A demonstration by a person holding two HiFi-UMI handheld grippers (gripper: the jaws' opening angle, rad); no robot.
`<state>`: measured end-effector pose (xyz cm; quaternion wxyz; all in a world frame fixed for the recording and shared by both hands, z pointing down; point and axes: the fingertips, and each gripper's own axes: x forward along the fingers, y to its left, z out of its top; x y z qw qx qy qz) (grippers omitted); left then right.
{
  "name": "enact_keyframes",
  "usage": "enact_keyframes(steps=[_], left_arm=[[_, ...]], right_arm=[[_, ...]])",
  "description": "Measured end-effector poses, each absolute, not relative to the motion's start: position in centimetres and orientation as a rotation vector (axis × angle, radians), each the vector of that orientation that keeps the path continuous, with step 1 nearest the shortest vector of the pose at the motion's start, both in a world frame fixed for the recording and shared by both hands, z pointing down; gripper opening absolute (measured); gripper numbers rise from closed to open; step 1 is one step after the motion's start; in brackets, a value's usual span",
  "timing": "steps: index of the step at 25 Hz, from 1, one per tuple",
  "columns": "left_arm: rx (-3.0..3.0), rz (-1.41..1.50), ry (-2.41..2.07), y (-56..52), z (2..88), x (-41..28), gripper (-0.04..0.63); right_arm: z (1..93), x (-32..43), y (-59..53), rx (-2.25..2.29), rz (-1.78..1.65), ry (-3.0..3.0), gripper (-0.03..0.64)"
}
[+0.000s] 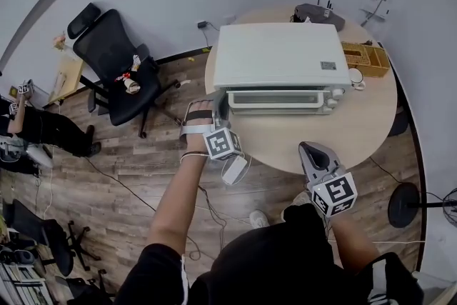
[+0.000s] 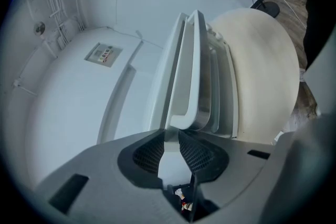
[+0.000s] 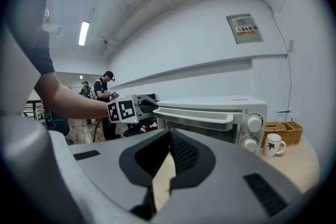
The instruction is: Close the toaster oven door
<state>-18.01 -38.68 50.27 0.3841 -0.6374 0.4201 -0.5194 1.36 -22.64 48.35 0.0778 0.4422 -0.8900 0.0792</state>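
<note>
The white toaster oven [image 1: 278, 57] stands on the round table [image 1: 285, 146], and its glass door [image 1: 275, 98] is upright against the front. My left gripper [image 1: 218, 114] is at the left end of the door handle [image 2: 191, 71]. Its jaws stand a little apart, and the handle's end sits just at their tips without being pinched. In the right gripper view, the left gripper [image 3: 149, 106] touches that same end of the handle [image 3: 194, 115]. My right gripper [image 1: 308, 150] hovers over the table's near edge, shut and holding nothing, and it points at the oven [image 3: 210, 107].
A white mug [image 1: 355, 76] and a wicker basket [image 1: 364, 57] stand to the right of the oven. A black office chair [image 1: 118, 64] is on the wooden floor to the left. A person [image 1: 36, 125] is at the far left, and cables trail across the floor.
</note>
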Motion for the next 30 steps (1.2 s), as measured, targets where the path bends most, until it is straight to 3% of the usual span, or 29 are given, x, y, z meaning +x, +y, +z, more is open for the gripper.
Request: enact_keyframes(steps=[20, 30], left_arm=[[-1.688, -1.193, 1.286, -35.2, 48.6, -18.1, 0.066], [-2.107, -0.818, 1.602, -28.9, 46.2, -17.5, 0.031]], right_arm=[[48.2, 1.4, -21.8, 1.335, 0.233, -2.651, 0.000], [47.2, 0.2, -20.6, 1.316, 0.209, -2.686, 0.000]])
